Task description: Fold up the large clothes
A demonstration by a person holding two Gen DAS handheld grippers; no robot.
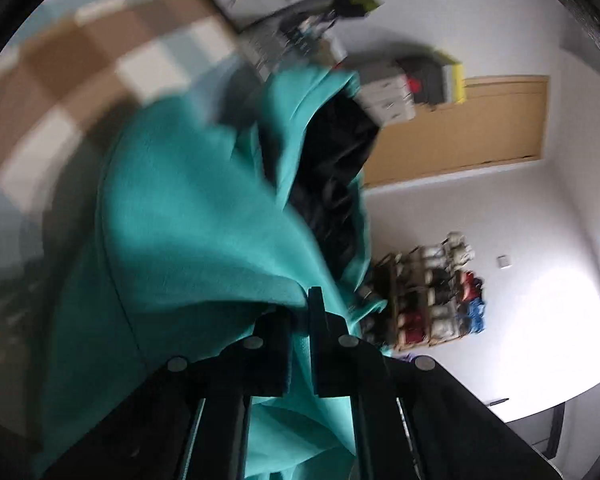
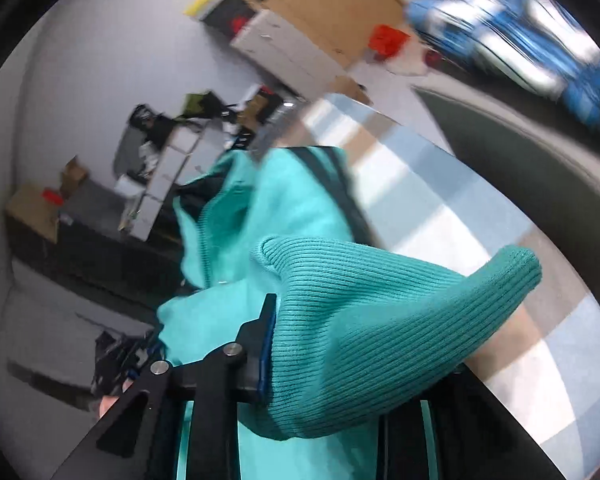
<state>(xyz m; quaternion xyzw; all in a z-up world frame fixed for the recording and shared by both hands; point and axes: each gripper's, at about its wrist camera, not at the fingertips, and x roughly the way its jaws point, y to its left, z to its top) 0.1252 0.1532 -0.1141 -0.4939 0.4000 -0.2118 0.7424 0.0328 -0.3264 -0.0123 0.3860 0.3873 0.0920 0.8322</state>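
Observation:
A large teal garment (image 1: 188,208) with a black lining (image 1: 332,168) hangs over a checkered surface in the left wrist view. My left gripper (image 1: 300,312) is shut on a fold of its teal cloth, which runs down between the two fingers. In the right wrist view the same garment (image 2: 284,208) trails away ahead. Its ribbed teal hem (image 2: 400,312) bulges across my right gripper (image 2: 300,320) and is pinched against the one visible finger (image 2: 266,320). The hem hides the other finger.
The checkered brown, white and pale blue cover (image 2: 440,200) lies beneath the garment. Around it are a wooden door (image 1: 480,128), a shoe rack (image 1: 428,300), white drawers (image 2: 172,184), a cardboard box (image 2: 36,208) and blurred blue-and-white striped cloth (image 2: 520,40).

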